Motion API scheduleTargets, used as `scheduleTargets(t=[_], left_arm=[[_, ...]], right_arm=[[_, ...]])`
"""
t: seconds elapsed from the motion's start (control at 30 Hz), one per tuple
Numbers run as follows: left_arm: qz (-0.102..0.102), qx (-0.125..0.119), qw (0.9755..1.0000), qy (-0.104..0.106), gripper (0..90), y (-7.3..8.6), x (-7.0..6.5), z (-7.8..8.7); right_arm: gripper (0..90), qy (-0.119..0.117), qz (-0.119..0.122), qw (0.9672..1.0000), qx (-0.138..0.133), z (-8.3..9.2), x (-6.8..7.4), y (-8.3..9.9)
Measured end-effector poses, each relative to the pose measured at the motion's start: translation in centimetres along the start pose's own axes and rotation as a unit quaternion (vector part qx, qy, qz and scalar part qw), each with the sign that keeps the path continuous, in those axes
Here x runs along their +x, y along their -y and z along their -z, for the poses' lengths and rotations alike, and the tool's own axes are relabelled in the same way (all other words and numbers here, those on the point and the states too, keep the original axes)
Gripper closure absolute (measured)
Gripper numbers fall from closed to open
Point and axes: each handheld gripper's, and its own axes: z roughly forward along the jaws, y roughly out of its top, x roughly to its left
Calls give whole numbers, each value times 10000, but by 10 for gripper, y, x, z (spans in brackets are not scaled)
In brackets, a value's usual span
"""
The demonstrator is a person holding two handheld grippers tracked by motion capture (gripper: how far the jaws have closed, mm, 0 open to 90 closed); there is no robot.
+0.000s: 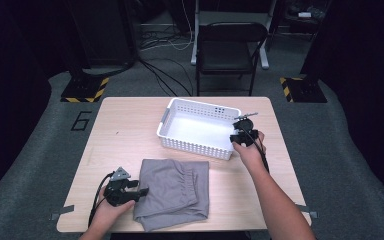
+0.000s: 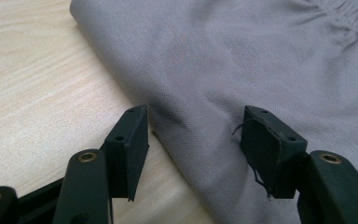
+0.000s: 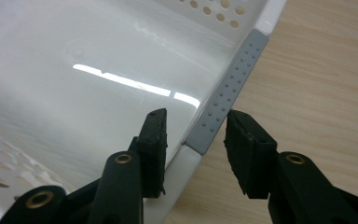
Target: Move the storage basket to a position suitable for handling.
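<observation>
My right gripper (image 3: 193, 149) straddles the basket (image 1: 172, 135) rim's grey grip pad (image 3: 228, 93) at three o'clock, unclenched, and could slip off, while the left gripper (image 2: 193, 149) gapes over the grey shorts (image 1: 175, 190).

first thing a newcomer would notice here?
Probably the white basket at the table's far middle, with the right gripper straddling its grey rim grip, one jaw inside and one outside, not yet pressing. Next, the folded grey garment at the near edge, where the left gripper sits open over its edge.
</observation>
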Motion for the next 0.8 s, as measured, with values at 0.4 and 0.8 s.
scheduleTargets(t=[0.4, 0.8], left_arm=[[6, -27, 10000, 4, 415, 1, 0, 0], [11, -24, 10000, -8, 415, 1, 0, 0]], right_arm=[[671, -176, 272, 9995, 39, -11, 16, -13], [680, -314, 326, 9990, -60, -15, 25, -16]])
